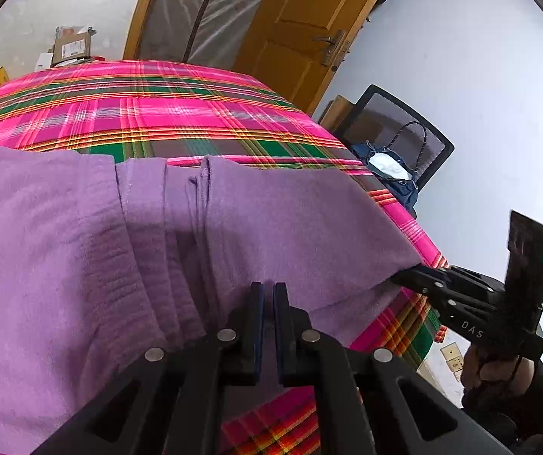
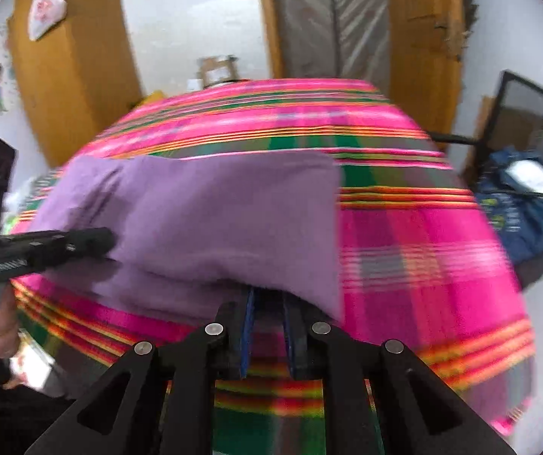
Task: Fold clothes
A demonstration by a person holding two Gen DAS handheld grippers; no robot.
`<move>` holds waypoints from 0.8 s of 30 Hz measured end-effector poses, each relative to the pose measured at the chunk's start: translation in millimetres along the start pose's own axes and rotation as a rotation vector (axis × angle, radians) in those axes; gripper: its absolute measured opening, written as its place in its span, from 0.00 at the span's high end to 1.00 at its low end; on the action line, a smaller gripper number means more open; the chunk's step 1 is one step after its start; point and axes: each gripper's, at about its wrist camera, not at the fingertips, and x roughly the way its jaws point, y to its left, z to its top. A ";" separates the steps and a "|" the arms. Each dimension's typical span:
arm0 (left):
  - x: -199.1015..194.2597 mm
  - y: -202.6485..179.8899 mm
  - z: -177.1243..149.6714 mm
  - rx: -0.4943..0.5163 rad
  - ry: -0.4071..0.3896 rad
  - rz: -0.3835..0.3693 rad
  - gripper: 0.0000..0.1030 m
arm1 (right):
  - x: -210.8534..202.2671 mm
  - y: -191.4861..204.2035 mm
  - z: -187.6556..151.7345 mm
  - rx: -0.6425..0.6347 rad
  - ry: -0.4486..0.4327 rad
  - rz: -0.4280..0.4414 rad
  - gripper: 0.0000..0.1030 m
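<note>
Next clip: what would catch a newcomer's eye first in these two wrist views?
The loud pink, green and orange plaid cloth covering the table grabs attention first. On its near side lies a purple garment, partly folded. The left hand-held gripper and the right hand-held gripper both meet its near edge, fingers close together.

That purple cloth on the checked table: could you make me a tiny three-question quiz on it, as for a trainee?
1. True or false: the purple cloth lies on a plaid tablecloth.
2. What do the left tongs grip? A) a chair B) the cloth's near edge C) nothing
3. Fill in: the right tongs meet the cloth at its near ____.

Key: 1 true; 2 B; 3 edge.
</note>
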 end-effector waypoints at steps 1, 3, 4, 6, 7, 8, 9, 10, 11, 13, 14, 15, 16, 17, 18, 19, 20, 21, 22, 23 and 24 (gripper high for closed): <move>0.0 0.1 -0.3 0.001 0.000 -0.001 0.95 | -3.5 -5.3 -3.0 0.028 0.002 -0.014 0.90; 0.0 -0.1 -1.1 0.005 -0.001 0.000 0.95 | -8.2 -16.9 -8.2 0.079 0.014 -0.058 0.88; -0.2 -0.1 -1.5 0.006 -0.002 -0.001 0.95 | -10.0 -22.6 -11.1 0.100 0.020 -0.095 0.87; -0.6 0.5 -1.8 0.006 -0.002 -0.006 0.95 | -15.3 -32.8 -14.6 0.136 0.024 -0.108 0.87; -0.8 0.7 -1.9 0.006 -0.001 -0.007 0.95 | -18.7 -37.3 -14.7 0.154 0.024 -0.099 0.86; -1.2 0.9 -1.9 0.006 -0.001 -0.008 0.95 | -22.3 -41.5 -14.1 0.173 0.023 -0.087 0.86; -1.9 1.2 -2.1 0.004 0.000 -0.008 0.95 | -25.7 -43.6 -11.6 0.178 0.015 -0.079 0.86; -2.7 1.6 -2.3 0.000 0.001 -0.009 0.95 | -29.0 -44.8 -8.2 0.177 0.003 -0.073 0.86; -3.8 1.7 -2.3 -0.003 0.000 -0.010 0.95 | -31.3 -43.4 -4.2 0.169 -0.013 -0.066 0.86; -7.2 1.2 -1.5 -0.008 -0.008 -0.007 0.95 | -35.0 -38.3 4.2 0.144 -0.050 -0.050 0.85; -9.8 0.7 -0.5 -0.008 -0.018 -0.002 0.95 | -34.6 -34.0 8.6 0.126 -0.063 -0.043 0.85; -12.0 0.4 0.5 -0.009 -0.027 0.002 0.95 | -32.2 -28.2 13.5 0.100 -0.071 -0.036 0.85; -13.8 0.2 1.5 -0.008 -0.035 0.007 0.95 | -29.7 -22.2 17.4 0.075 -0.077 -0.024 0.85; -15.0 0.4 2.5 -0.009 -0.042 0.012 0.95 | -27.3 -16.1 20.7 0.050 -0.081 -0.010 0.85; -15.0 0.8 2.9 -0.011 -0.045 0.018 0.95 | -24.0 -11.2 22.6 0.028 -0.081 0.004 0.85; -13.7 1.8 2.5 -0.014 -0.042 0.023 0.95 | -20.3 -6.9 23.7 0.009 -0.079 0.017 0.85; -12.0 3.5 1.8 -0.018 -0.035 0.026 0.95 | -15.6 -4.0 22.9 -0.005 -0.067 0.024 0.85; -10.2 5.1 1.1 -0.022 -0.029 0.029 0.95 | -9.3 -3.9 20.2 -0.008 -0.041 0.024 0.85; -9.3 6.5 0.1 -0.024 -0.026 0.030 0.95 | -2.6 -4.9 17.2 -0.008 -0.012 0.023 0.86; -9.5 6.8 -1.0 -0.021 -0.027 0.029 0.95 | 4.2 -5.9 14.3 -0.007 0.017 0.022 0.86; -9.8 6.4 -1.5 -0.017 -0.028 0.030 0.95 | 6.1 -6.6 13.5 -0.009 0.026 0.023 0.87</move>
